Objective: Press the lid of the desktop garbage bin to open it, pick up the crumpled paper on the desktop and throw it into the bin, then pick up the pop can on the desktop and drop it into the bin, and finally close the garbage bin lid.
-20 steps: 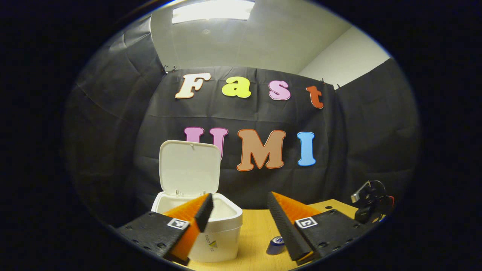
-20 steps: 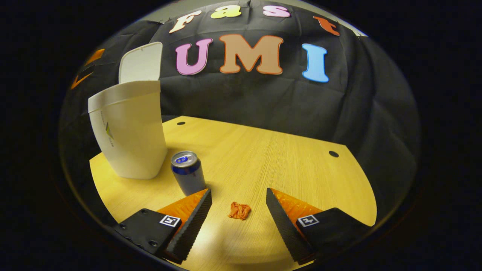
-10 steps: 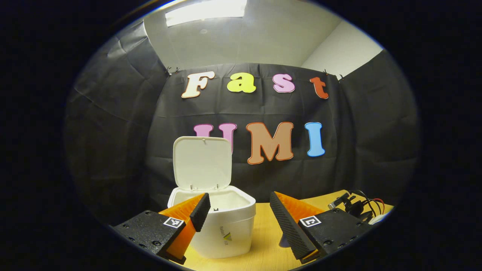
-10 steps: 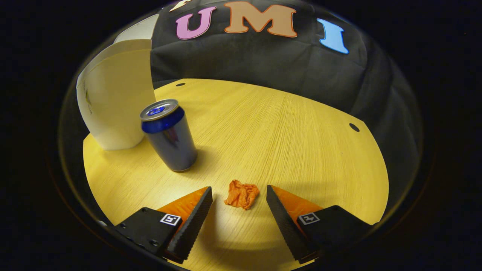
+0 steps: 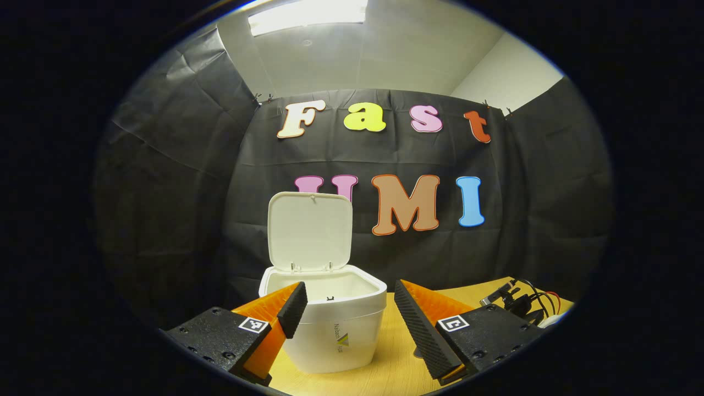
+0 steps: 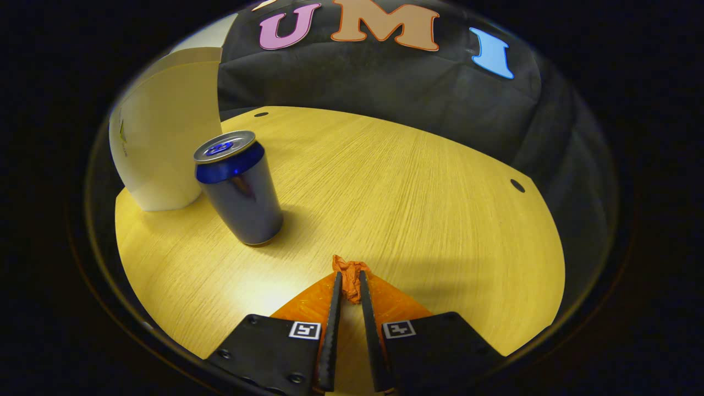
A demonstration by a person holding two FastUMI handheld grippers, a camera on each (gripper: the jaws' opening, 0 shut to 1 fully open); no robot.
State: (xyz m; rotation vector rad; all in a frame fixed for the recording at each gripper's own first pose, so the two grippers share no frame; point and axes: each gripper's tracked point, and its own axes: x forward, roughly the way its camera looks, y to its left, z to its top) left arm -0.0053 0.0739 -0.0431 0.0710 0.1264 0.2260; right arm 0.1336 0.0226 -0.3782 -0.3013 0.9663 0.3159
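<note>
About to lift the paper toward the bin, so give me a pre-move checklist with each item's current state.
1. Bin lid open and standing upright: ok.
2. Right gripper shut on the crumpled orange paper, both fingers pressing it: ok.
3. Paper clear of the wooden desktop: cannot tell; it looks level with the surface.
4. Pop can upright beside the white garbage bin, on the line from paper to bin: not ok, lift above it.
5. Left gripper open in front of the bin's mouth: not ok, it may block the drop.
6. Bin has room inside: ok, the part of the interior in the left gripper view looks empty.
</note>
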